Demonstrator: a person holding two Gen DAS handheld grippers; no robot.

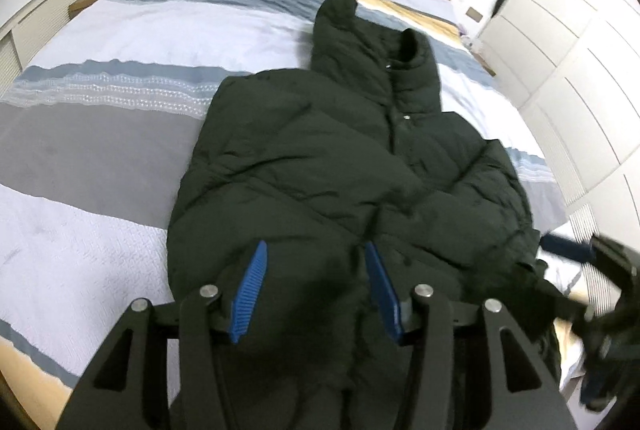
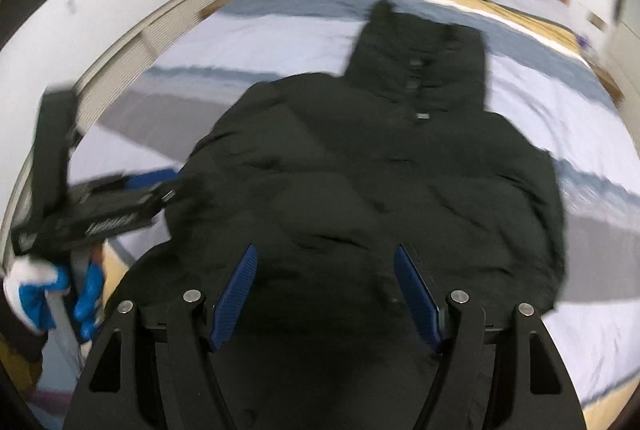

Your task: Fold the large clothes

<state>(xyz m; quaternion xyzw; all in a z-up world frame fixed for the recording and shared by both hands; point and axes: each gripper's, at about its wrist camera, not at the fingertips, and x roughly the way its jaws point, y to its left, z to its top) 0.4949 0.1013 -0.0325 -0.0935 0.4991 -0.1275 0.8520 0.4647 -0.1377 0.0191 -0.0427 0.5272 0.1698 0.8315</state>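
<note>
A black hooded puffer jacket is lying face-up on the striped bed. Both left tongs and right tongs are hovering wide, empty; they should be pinching the hem's corners evenly.

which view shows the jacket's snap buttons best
The left wrist view: it is sharp, and two pale snaps stand out on the black jacket below the collar. In the right wrist view the jacket is motion-blurred, and the snaps are only dull smudges.
</note>
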